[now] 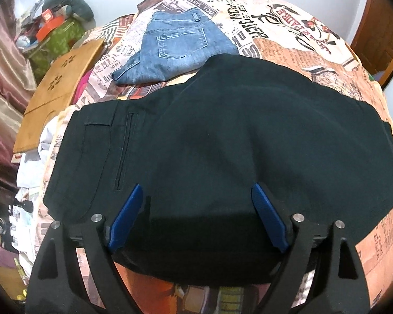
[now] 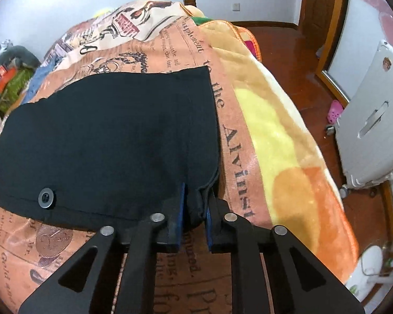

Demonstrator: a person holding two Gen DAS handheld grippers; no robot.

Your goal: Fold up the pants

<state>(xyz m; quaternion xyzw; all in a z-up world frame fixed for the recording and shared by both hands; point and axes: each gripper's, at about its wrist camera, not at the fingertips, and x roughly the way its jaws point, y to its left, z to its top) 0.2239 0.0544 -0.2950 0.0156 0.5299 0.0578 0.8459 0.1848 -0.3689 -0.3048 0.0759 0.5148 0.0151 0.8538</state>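
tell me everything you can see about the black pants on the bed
The black pants look like plain woven cloth, lying flat and already folded on the newspaper-print blanket. A slit pocket and a seamed flap show near one end, and a round black button sits by the near edge. The right hand-held gripper pinches a bunched corner of the fabric. The left hand-held gripper stands open, its blue fingers over the near edge of the cloth. Folded blue jeans lie just beyond.

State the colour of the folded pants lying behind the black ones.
Blue denim pants, clearest in the left wrist view.
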